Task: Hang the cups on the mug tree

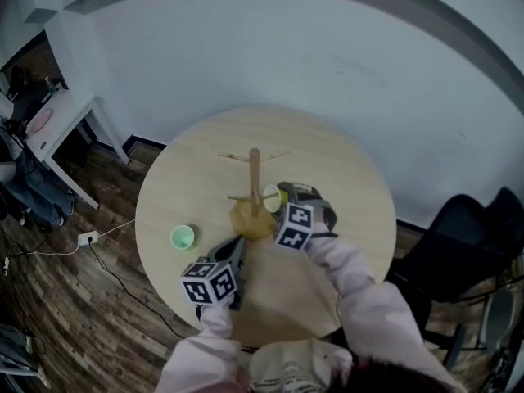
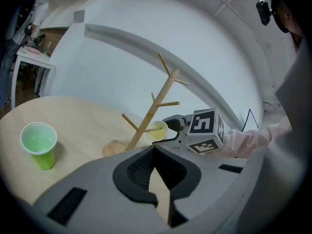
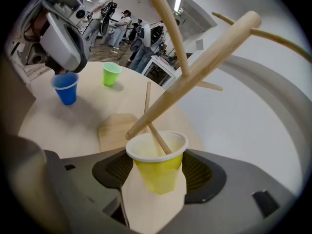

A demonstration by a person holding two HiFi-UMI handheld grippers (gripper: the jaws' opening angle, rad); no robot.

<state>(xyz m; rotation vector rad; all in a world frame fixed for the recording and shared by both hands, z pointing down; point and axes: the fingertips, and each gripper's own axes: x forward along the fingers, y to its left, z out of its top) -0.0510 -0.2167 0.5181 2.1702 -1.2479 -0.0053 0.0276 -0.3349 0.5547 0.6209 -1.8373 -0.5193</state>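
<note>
Yellow cup [image 3: 158, 160]: tilted at the mug tree [image 3: 204, 65], its mouth over a low peg [image 3: 158, 138] whose tip sat just inside the rim.
Risk: the peg looked shallowly seated, so an early release could let the cup slide off onto the table [image 1: 344, 178]. A hard push might tip the tree.
Right gripper [image 3: 160, 177]: jaws clamped on the cup's sides, with the cup between the pads.
Left gripper [image 2: 155, 152]: jaws together and empty, apart from the yellow cup.
Other cups: green cup [image 2: 40, 145] and blue cup [image 3: 65, 87] upright on the table, unhung.
</note>
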